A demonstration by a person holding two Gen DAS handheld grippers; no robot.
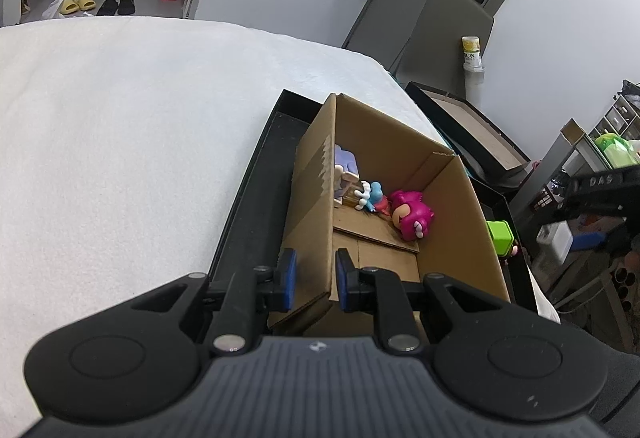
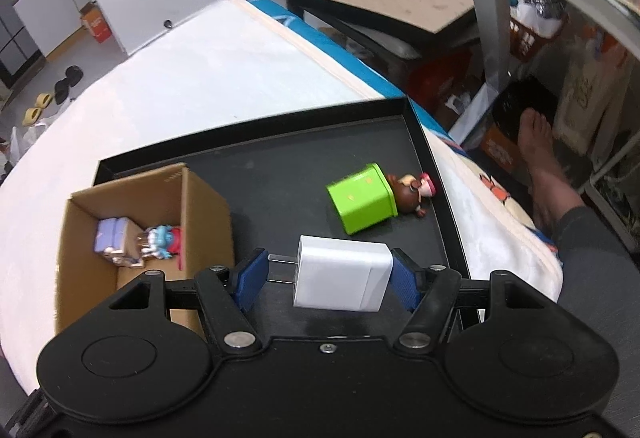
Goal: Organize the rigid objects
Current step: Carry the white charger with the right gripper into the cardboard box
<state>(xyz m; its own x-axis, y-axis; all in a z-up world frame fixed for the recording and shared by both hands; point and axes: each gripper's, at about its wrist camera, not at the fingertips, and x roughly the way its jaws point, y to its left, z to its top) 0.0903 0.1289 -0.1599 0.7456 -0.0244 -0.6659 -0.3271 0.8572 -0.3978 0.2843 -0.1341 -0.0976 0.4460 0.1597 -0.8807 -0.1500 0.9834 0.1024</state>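
An open cardboard box (image 1: 452, 206) stands in a black tray (image 1: 248, 206) on a white bed. Inside lie a pink figure (image 1: 410, 214), a blue figure (image 1: 372, 194) and a purple toy (image 1: 346, 166). My left gripper (image 1: 316, 278) is shut on the box's near left wall. In the right wrist view my right gripper (image 2: 328, 278) is shut on a white charger plug (image 2: 340, 274), prongs against the left pad, held above the tray (image 2: 300, 166) to the right of the box (image 2: 204, 206). A green block (image 2: 360, 198) with a brown figure (image 2: 412, 192) lies on its side further back.
The white cover (image 1: 120, 138) spreads left of the tray. Beyond the bed's right edge are a person's bare foot (image 2: 536, 142), a shelf with clutter (image 2: 540, 18) and a second black-framed tray (image 2: 384, 2). A bottle (image 1: 472, 54) stands by the wall.
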